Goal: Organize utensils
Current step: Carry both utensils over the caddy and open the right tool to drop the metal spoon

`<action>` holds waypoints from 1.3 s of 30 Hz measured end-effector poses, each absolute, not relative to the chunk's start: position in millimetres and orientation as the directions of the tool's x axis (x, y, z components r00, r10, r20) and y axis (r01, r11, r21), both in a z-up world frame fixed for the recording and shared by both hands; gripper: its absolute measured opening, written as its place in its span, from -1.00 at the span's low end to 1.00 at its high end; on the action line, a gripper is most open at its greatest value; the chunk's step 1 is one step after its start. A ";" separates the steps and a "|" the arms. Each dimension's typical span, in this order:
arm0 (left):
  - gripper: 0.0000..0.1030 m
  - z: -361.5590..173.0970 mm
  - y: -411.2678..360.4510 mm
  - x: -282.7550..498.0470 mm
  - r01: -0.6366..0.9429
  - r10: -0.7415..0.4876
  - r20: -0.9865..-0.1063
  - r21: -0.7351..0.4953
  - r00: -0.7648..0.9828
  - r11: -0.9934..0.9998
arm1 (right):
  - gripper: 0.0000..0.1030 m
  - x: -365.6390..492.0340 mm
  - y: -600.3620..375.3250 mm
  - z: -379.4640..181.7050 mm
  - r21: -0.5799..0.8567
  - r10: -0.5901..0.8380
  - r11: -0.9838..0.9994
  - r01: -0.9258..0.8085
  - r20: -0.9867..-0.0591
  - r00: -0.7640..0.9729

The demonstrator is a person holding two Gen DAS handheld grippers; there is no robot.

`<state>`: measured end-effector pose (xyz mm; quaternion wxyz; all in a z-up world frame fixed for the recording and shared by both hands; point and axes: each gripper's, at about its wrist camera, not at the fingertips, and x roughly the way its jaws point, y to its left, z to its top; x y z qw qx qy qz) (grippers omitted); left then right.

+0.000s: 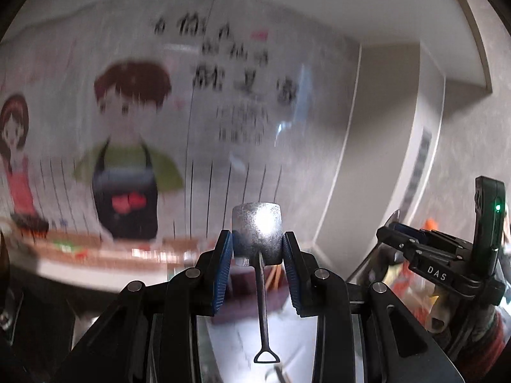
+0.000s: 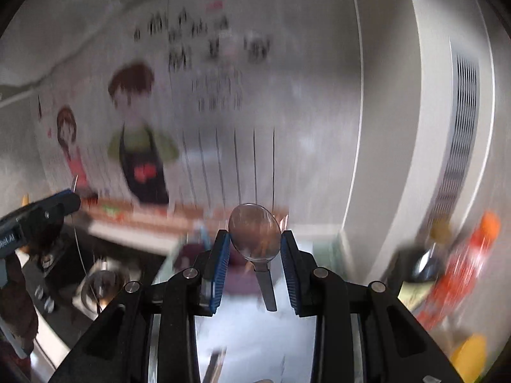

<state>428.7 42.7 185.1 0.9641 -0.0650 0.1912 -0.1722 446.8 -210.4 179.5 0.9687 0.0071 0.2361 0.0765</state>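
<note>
My left gripper [image 1: 258, 245] is shut on a small metal shovel-shaped spoon [image 1: 258, 233]. Its square bowl sits between the blue pads and its thin handle with a triangular loop hangs down toward the camera. My right gripper [image 2: 255, 245] is shut on a round-bowled metal spoon [image 2: 254, 233], gripped by the bowl's sides, with the flat handle pointing down. Both are held high, facing a wall. The right gripper shows at the right edge of the left wrist view [image 1: 415, 245], and the left gripper at the left edge of the right wrist view [image 2: 68, 199].
A wall with cartoon cook figures [image 1: 127, 146] fills the background, with a brown shelf edge [image 1: 95, 249] under it. A tall white air-conditioner unit [image 2: 453, 134] stands to the right. Blurred red and orange items [image 2: 466, 255] lie lower right, and a metal pot [image 2: 102, 287] lower left.
</note>
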 end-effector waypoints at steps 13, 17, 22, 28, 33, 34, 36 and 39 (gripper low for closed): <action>-0.36 130.4 24.1 547.0 0.156 -0.228 -0.366 -0.215 0.902 0.964 | -0.42 560.2 -214.7 139.1 0.134 0.204 0.978 -0.157 -0.511 0.835; -0.36 98.7 16.6 568.9 0.126 -0.194 -0.399 -0.191 0.896 0.974 | -0.42 586.5 -219.0 101.2 0.191 0.247 0.967 -0.166 -0.564 0.788; -0.36 68.2 13.8 589.8 0.100 -0.180 -0.416 -0.207 0.891 0.973 | -0.47 610.6 -213.0 67.8 0.210 0.269 0.962 -0.175 -0.611 0.745; -0.36 35.9 12.6 610.0 0.077 -0.168 -0.450 -0.213 0.877 0.974 | -0.75 625.3 -209.4 31.1 0.237 0.290 0.956 -0.173 -0.664 0.689; -0.36 30.0 13.5 618.0 0.071 -0.172 -0.480 -0.221 0.860 0.973 | -0.81 627.6 -206.3 26.7 0.218 0.285 0.958 -0.185 -0.671 0.685; -0.36 29.6 14.2 619.3 0.073 -0.176 -0.484 -0.224 0.857 0.972 | -0.81 625.4 -208.1 29.4 0.217 0.285 0.958 -0.187 -0.664 0.691; -0.36 28.4 15.7 620.9 0.065 -0.171 -0.489 -0.226 0.855 0.972 | -0.81 624.2 -210.0 33.5 0.215 0.285 0.958 -0.189 -0.656 0.699; -0.36 27.2 19.2 622.3 0.057 -0.176 -0.503 -0.244 0.846 0.968 | -0.81 621.9 -212.0 37.7 0.204 0.275 0.961 -0.186 -0.657 0.702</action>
